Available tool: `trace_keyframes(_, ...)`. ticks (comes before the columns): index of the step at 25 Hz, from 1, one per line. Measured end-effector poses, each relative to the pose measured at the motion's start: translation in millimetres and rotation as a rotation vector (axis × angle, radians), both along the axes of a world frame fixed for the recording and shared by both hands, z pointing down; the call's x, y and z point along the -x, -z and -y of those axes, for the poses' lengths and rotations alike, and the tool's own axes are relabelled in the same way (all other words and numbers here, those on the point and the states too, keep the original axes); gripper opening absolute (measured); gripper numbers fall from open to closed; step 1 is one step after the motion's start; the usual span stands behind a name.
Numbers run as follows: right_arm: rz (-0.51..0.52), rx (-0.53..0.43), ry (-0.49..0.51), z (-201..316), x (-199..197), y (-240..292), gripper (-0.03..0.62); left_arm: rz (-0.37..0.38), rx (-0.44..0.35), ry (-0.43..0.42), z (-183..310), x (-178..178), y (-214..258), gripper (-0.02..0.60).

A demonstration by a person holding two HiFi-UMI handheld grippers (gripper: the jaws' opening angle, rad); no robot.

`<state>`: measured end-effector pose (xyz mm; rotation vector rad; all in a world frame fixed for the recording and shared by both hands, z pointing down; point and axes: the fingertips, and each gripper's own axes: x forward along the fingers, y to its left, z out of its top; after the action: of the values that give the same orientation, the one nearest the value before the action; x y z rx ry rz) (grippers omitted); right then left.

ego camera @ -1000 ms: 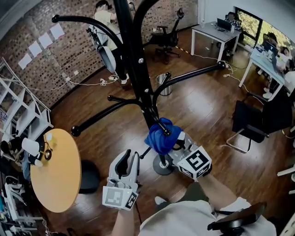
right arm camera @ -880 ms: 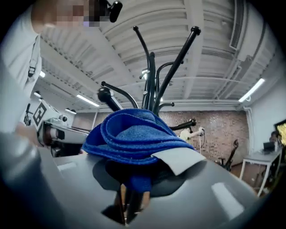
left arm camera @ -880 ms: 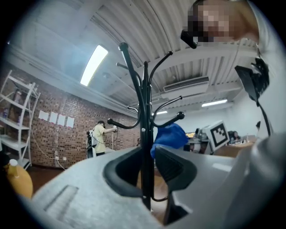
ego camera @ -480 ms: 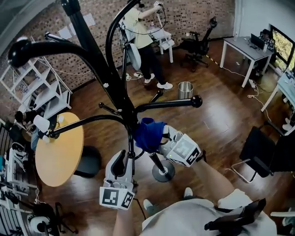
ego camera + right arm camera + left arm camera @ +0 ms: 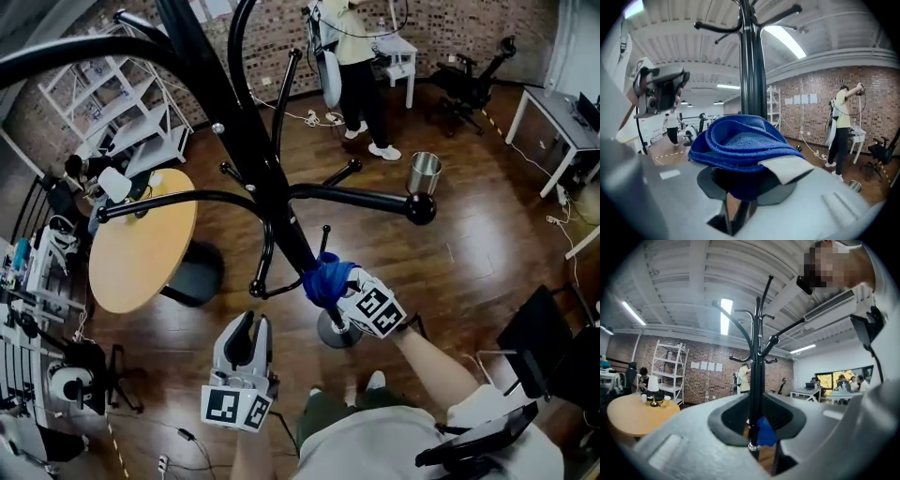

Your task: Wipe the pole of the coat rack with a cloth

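Note:
The black coat rack pole (image 5: 292,242) slants down from the upper left to its round base (image 5: 337,333). A blue cloth (image 5: 326,279) is wrapped against the low part of the pole, just above the base. My right gripper (image 5: 341,289) is shut on the cloth, which fills the right gripper view (image 5: 740,140) with the pole (image 5: 751,70) rising behind it. My left gripper (image 5: 247,328) hangs to the left of the base, shut and holding nothing. From the left gripper view, the pole (image 5: 756,380) and the cloth (image 5: 765,432) stand beyond its jaws.
Curved rack arms (image 5: 356,199) spread out at mid height. A round wooden table (image 5: 141,244) stands left, white shelving (image 5: 122,103) behind it. A metal bin (image 5: 424,173) and a person (image 5: 352,56) are at the back. An office chair (image 5: 553,337) is at the right.
The head view has swung so the room shifted right. My right gripper and the cloth stayed on the pole and sit a little nearer the base. The left gripper barely moved.

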<state>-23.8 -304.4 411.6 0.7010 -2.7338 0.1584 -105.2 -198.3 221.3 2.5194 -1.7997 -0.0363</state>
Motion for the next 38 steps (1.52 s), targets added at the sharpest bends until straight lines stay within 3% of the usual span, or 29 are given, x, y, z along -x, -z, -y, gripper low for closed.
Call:
trace_keyframes(3,0.210,-0.065,0.003,-30,-10,72,0.100,0.008,-0.015,-0.016,-5,0,-1,0.091)
trace_keyframes(6,0.386,-0.109,0.085,-83,-15,140,0.100,0.008,-0.028,-0.054,-5,-2,-5,0.091)
trace_keyframes(11,0.413,-0.144,0.090,-147,-12,161,0.101,-0.006,-0.040,-0.122,-13,3,-17,0.091)
trace_keyframes(16,0.391,-0.105,-0.012,-172,-8,123,0.101,-0.014,0.001,-0.138,-19,16,-57,0.091)
trace_keyframes(21,0.354,-0.076,0.011,-201,-24,53,0.101,0.013,0.005,-0.090,-36,10,-109,0.091)
trace_keyframes(23,0.362,-0.077,0.034,-186,-18,17,0.101,0.012,-0.009,-0.071,-31,14,-138,0.091)
trace_keyframes(27,0.415,-0.182,0.101,-164,5,-37,0.101,-0.036,-0.066,-0.057,-21,20,-212,0.091)
trace_keyframes(31,0.420,-0.269,0.073,-135,-14,-102,0.101,-0.043,-0.125,-0.039,-10,12,-291,0.091)
trace_keyframes(34,0.398,-0.293,0.086,-90,-9,-112,0.101,-0.050,-0.132,-0.015,-1,18,-347,0.091)
trace_keyframes(37,0.387,-0.265,0.247,-62,7,-100,0.101,-0.045,-0.117,-0.024,6,22,-398,0.091)
trace_keyframes(38,0.385,-0.281,0.258,-50,7,-97,0.101,-0.039,-0.126,-0.023,7,23,-412,0.091)
